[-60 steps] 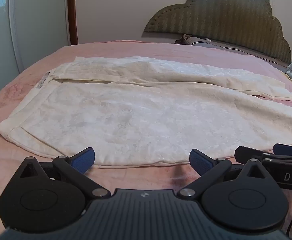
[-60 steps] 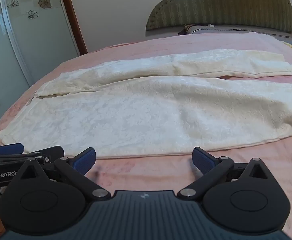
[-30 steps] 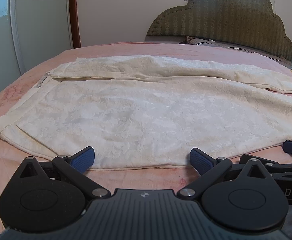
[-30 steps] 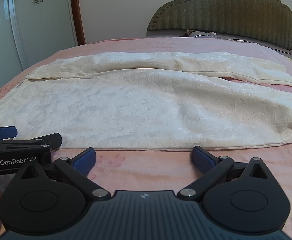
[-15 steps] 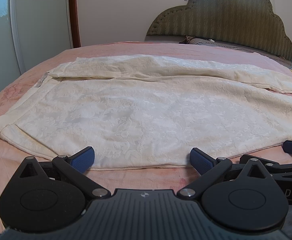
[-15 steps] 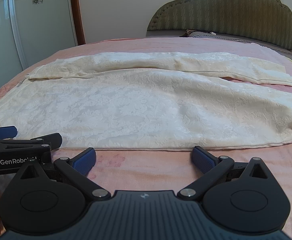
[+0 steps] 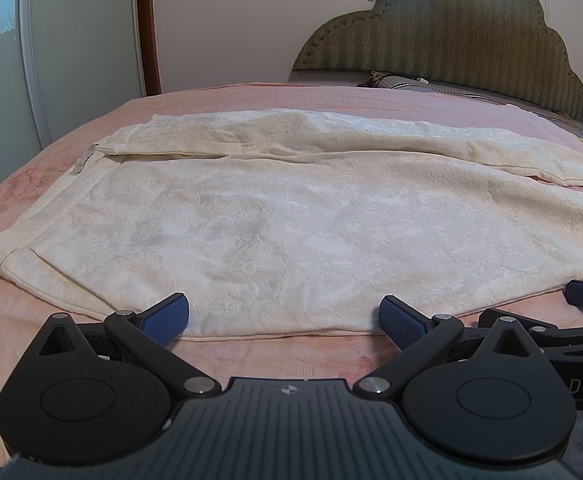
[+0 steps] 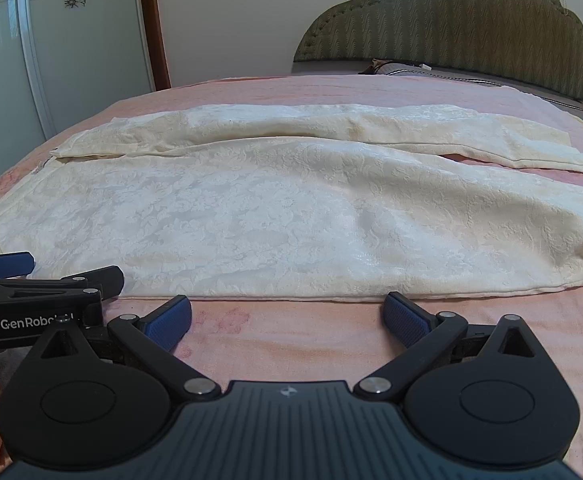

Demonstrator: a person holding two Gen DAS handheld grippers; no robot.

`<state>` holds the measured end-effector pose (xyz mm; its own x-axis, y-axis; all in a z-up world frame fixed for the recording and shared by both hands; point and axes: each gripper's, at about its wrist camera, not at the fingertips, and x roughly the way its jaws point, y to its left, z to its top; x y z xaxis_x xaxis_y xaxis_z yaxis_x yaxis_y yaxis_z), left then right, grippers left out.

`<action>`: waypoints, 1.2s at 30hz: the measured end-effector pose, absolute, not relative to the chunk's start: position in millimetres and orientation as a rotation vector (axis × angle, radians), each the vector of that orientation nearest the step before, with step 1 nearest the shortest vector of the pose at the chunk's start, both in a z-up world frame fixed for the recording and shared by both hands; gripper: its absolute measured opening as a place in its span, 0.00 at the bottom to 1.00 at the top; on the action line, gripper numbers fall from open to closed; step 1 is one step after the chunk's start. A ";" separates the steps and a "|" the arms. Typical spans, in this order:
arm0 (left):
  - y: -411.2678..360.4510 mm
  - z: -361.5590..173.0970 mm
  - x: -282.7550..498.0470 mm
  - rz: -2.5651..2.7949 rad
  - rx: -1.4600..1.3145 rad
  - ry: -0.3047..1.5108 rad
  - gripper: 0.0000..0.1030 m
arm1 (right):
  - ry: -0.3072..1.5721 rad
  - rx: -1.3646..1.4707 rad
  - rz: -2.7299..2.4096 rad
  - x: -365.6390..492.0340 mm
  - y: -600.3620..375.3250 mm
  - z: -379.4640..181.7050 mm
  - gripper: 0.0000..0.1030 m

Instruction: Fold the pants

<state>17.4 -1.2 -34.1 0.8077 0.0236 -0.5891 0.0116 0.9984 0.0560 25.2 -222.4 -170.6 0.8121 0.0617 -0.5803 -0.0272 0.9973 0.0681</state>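
Where a padded green headboard point(image 7: 443, 36) meets the pale wall, cream pants point(image 7: 291, 216) lie flat across a pink bed point(image 7: 251, 96). Both the left gripper point(image 7: 284, 319) and the right gripper point(image 8: 287, 318) hover at the near hem, spread wide, holding nothing.

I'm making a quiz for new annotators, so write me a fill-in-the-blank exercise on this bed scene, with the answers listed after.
1. The cream pants lie spread flat on a ____ bedspread.
2. The left gripper and the right gripper both have their jaws ____, holding nothing.
3. The pads on the gripper fingers are ____ in colour.
4. The green padded ____ stands at the far end of the bed.

Missing words: pink; open; blue; headboard
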 end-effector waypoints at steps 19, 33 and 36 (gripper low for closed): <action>-1.8 -34.3 17.3 0.007 0.057 0.631 1.00 | 0.623 0.059 0.043 25.1 -222.0 -170.3 1.00; 23.6 0.3 10.2 0.003 -0.006 0.523 0.99 | 0.515 0.220 0.280 6.5 -245.9 -137.0 1.00; 30.9 8.9 28.9 -0.025 0.013 0.555 0.99 | 0.419 0.162 0.331 22.6 -243.6 -108.6 1.00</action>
<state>28.9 30.9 8.9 0.8494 -0.0201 -0.5273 0.0271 0.9996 0.0056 22.6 -243.6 -108.6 0.8611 0.3475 -0.3710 -0.2814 0.9337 0.2214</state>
